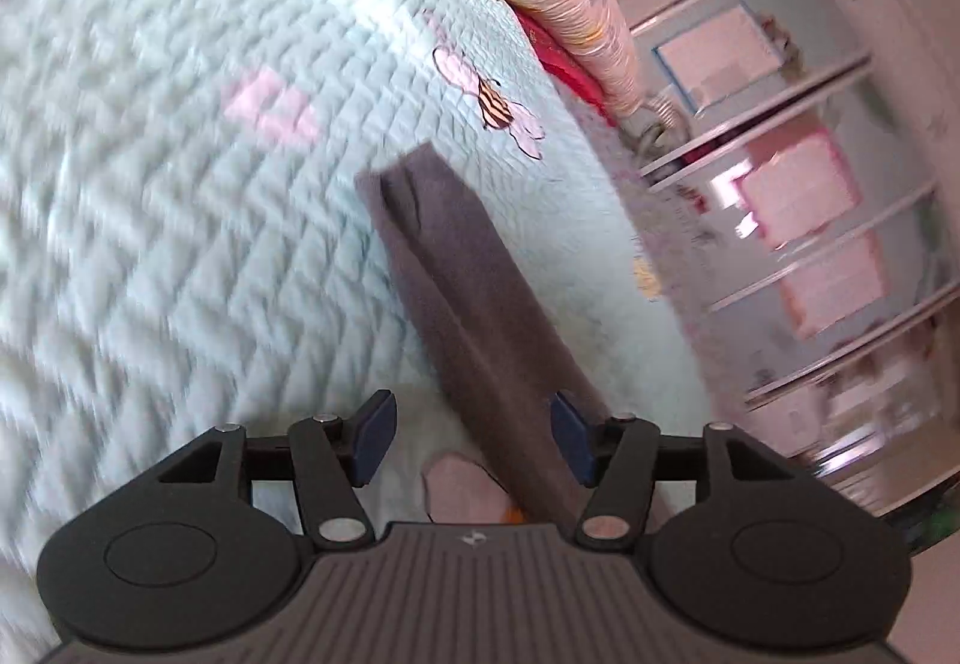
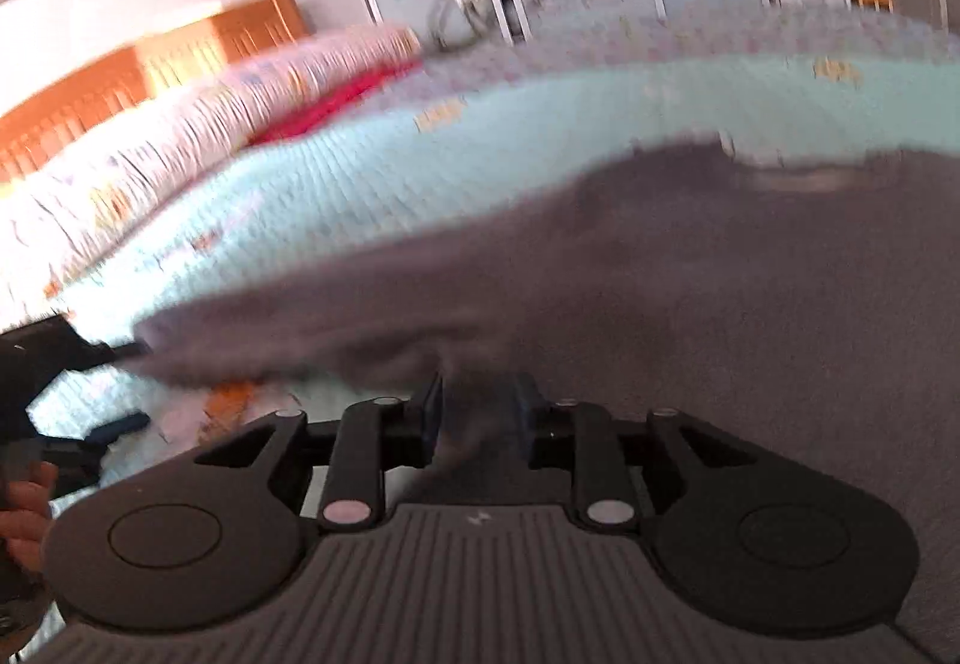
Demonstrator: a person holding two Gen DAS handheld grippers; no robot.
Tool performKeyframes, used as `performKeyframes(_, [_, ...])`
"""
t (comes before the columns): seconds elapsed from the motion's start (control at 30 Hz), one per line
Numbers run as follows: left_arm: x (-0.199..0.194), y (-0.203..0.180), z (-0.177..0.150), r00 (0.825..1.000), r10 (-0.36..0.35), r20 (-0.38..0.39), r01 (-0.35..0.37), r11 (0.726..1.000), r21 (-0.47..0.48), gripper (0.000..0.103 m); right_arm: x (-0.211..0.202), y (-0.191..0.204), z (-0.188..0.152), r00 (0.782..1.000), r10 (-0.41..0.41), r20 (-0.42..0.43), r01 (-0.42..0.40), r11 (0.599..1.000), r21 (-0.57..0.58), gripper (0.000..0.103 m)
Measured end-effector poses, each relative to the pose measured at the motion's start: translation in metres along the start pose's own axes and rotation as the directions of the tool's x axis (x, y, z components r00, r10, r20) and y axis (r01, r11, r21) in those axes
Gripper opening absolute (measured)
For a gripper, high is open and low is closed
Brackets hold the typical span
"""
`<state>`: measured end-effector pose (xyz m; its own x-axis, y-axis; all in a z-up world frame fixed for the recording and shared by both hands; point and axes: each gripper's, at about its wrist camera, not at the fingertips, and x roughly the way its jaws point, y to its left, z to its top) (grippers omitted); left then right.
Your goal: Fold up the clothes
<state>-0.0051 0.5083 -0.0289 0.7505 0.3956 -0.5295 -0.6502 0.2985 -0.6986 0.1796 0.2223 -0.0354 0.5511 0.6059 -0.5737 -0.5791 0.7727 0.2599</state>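
Because my right gripper pinches a bunch of the grey cloth, it lifts off the quilt toward the bed's near edge; my left gripper gapes wide around its narrow strip.

Both views are brightly and softly lit by daylight, with glare seen on the glossy cabinet doors ahead and to the right of the left gripper. Strong motion blur is smeared across the quilt and the grey garment, while each gripper body is rendered sharp. Straight lines are bowed toward the dark-cornered edges by fisheye distortion.
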Motion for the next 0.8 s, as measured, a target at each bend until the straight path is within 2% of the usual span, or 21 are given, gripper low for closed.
performKeyframes(0.07, [0.008, -0.006, 0.006, 0.999, 0.031, 0.004, -0.032, 0.998, 0.055, 0.064, 0.006, 0.006, 0.000, 1.000, -0.024, -0.011, 0.023, 0.999, -0.045, 0.050])
performKeyframes(0.13, [0.011, -0.007, 0.004, 0.999, 0.039, 0.005, -0.040, 0.996, 0.084, 0.064, 0.012, 0.012, 0.001, 0.999, -0.048, -0.020, 0.046, 0.995, -0.089, 0.055])
performKeyframes(0.23, [0.015, -0.009, 0.002, 0.999, 0.047, 0.003, -0.047, 0.992, 0.119, 0.064, 0.021, 0.020, 0.001, 0.996, -0.085, -0.032, 0.079, 0.984, -0.157, 0.056])
performKeyframes(0.3, [0.015, -0.007, 0.000, 0.999, 0.043, -0.004, -0.042, 0.992, 0.117, 0.064, 0.027, 0.026, 0.002, 0.993, -0.110, -0.039, 0.100, 0.975, -0.201, 0.054])
performKeyframes(0.33, [0.014, -0.006, -0.002, 0.999, 0.042, -0.004, -0.041, 0.992, 0.122, 0.064, 0.022, 0.032, 0.005, 0.994, -0.103, -0.039, 0.092, 0.973, -0.210, 0.046])
performKeyframes(0.37, [0.014, -0.006, -0.005, 0.999, 0.043, -0.004, -0.042, 0.991, 0.130, 0.064, 0.015, 0.038, 0.009, 0.998, -0.056, -0.025, 0.050, 0.977, -0.206, 0.045])
performKeyframes(0.47, [0.014, -0.012, -0.012, 0.998, 0.068, -0.001, -0.067, 0.977, 0.202, 0.064, 0.006, 0.057, 0.012, 1.000, 0.011, 0.028, -0.005, 0.977, -0.211, 0.046])
performKeyframes(0.6, [0.017, -0.020, -0.017, 0.995, 0.102, -0.006, -0.096, 0.959, 0.265, 0.064, 0.042, 0.073, 0.001, 0.989, -0.072, -0.130, 0.028, 0.949, -0.314, 0.047])
performKeyframes(0.7, [0.018, -0.020, -0.015, 0.994, 0.105, -0.016, -0.097, 0.960, 0.262, 0.064, 0.035, 0.089, 0.014, 0.989, -0.030, -0.144, -0.016, 0.951, -0.309, 0.046])
performKeyframes(0.73, [0.019, -0.019, -0.014, 0.994, 0.104, -0.021, -0.095, 0.962, 0.257, 0.064, 0.030, 0.091, 0.017, 0.994, 0.008, -0.109, -0.040, 0.954, -0.299, 0.046])
performKeyframes(0.8, [0.019, -0.017, -0.012, 0.995, 0.098, -0.029, -0.088, 0.965, 0.248, 0.064, 0.026, 0.102, 0.023, 0.999, 0.012, -0.038, -0.025, 0.934, -0.358, 0.046])
